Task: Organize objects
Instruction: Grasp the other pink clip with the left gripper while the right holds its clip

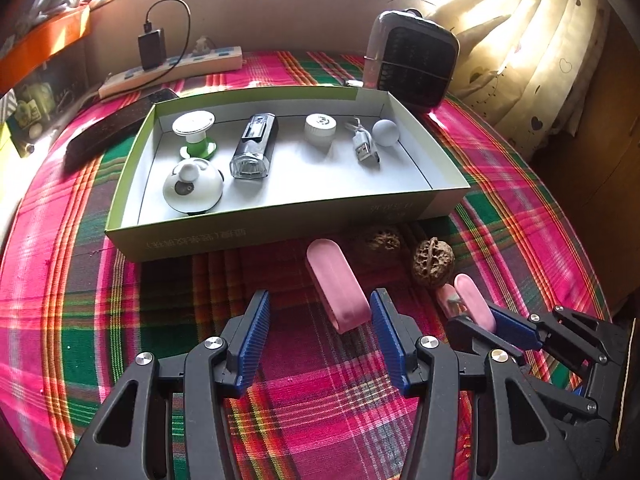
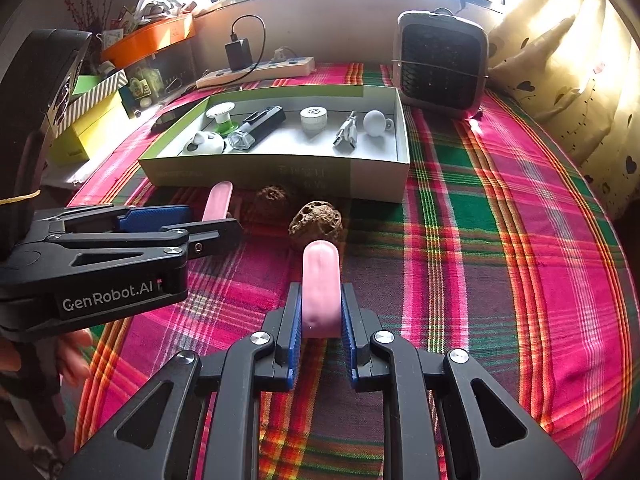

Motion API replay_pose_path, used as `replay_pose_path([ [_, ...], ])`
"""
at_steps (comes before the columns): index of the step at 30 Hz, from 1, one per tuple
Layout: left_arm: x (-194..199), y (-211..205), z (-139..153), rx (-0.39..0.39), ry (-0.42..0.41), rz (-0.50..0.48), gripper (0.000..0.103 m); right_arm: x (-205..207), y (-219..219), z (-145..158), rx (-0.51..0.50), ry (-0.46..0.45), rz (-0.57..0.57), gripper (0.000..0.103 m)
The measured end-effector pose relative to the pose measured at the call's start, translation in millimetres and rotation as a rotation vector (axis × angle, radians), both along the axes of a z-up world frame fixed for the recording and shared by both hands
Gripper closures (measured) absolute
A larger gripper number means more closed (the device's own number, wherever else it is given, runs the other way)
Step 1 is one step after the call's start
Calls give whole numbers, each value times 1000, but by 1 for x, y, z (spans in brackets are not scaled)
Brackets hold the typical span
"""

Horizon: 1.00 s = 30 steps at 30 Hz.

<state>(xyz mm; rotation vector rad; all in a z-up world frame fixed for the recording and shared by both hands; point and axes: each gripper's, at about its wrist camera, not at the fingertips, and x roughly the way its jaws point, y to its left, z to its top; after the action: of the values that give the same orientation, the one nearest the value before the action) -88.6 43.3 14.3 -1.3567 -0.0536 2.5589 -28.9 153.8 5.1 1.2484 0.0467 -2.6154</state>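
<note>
A pink capsule-shaped piece [image 2: 320, 292] is clamped between the pads of the right gripper [image 2: 320, 330]. The left gripper [image 1: 318, 334] is spread wide, with a second pink piece [image 1: 338, 288] lying between its fingers on the plaid cloth [image 1: 120, 300], unpressed. Two walnuts [image 1: 433, 262] are seen at one o'clock of it, the open box [image 1: 280, 226] at twelve.

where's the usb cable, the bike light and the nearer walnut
usb cable [image 1: 362, 145], left wrist view, on its metal plug end
bike light [image 1: 253, 148], left wrist view, on its black body
nearer walnut [image 2: 316, 220], right wrist view, on its wrinkled shell
</note>
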Motion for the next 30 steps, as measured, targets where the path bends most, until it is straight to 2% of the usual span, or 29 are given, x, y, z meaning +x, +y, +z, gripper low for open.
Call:
replay_pose_path([
  [8,-1,-8,0,-19,4,15,53,0,-1,0,1,0,1,84],
  [24,-8,2,-4,-42,58,-38,54,-1,0,0,1,-1,1,84],
  [30,-8,-1,-5,-50,69,-25,66,-1,0,-1,3,-1,1,84],
])
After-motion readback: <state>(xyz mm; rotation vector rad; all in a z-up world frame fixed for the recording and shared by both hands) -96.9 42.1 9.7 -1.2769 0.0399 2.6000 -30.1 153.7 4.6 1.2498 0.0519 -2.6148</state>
